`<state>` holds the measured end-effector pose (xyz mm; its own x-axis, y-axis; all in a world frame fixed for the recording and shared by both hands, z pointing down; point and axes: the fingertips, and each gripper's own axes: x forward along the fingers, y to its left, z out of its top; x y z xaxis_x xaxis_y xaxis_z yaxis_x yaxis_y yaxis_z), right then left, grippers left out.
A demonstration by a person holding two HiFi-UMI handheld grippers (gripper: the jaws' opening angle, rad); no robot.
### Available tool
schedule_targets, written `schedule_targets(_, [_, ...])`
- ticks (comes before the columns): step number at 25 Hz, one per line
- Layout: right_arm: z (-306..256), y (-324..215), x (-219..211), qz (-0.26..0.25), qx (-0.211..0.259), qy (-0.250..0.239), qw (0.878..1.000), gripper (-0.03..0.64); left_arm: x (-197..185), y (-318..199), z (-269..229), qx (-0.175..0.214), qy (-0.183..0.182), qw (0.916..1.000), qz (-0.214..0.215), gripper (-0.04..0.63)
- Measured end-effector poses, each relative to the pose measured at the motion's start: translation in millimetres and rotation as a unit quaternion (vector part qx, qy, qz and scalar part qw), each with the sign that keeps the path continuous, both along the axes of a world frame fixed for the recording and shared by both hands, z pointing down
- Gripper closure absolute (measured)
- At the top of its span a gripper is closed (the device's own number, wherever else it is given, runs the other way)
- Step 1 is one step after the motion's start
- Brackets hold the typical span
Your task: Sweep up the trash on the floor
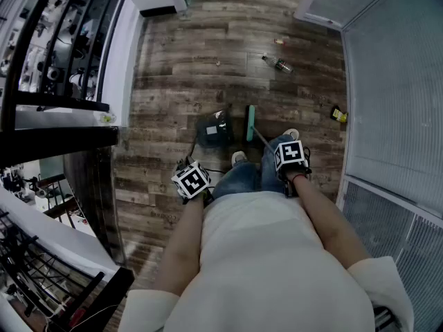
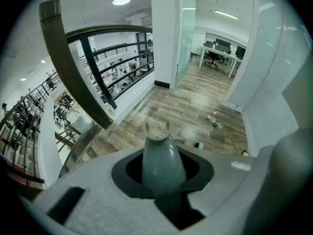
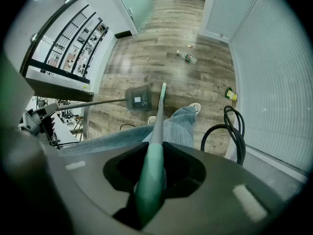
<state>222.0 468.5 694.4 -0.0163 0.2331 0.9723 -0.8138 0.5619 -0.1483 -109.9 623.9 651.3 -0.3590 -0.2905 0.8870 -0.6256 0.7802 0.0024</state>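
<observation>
2 grippers are counted: the left gripper (image 2: 159, 173) and the right gripper (image 3: 150, 177). 1 broom (image 1: 250, 122) and 1 dustpan (image 1: 213, 130) are seen. on the floor (image 1: 173, 81), 1 bottle (image 1: 277, 63), 1 yellow wrapper (image 1: 338, 115) and 2 small scraps (image 1: 279, 41) are counted.

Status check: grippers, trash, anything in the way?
Left hand-held gripper shut on dustpan handle, right hand-held gripper shut on broom handle. Bottle and yellow scrap lie unswept ahead. Black cable loops beside the leg.
</observation>
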Motion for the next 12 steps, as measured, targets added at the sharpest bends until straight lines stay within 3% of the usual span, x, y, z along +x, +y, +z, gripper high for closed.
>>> schedule_targets(12, [-1.5, -0.5, -1.6, 0.001, -0.002, 0.003, 1.0, 0.518, -6.6, -5.8, 2.2, -0.001, -0.004, 1.0, 0.005, 0.503])
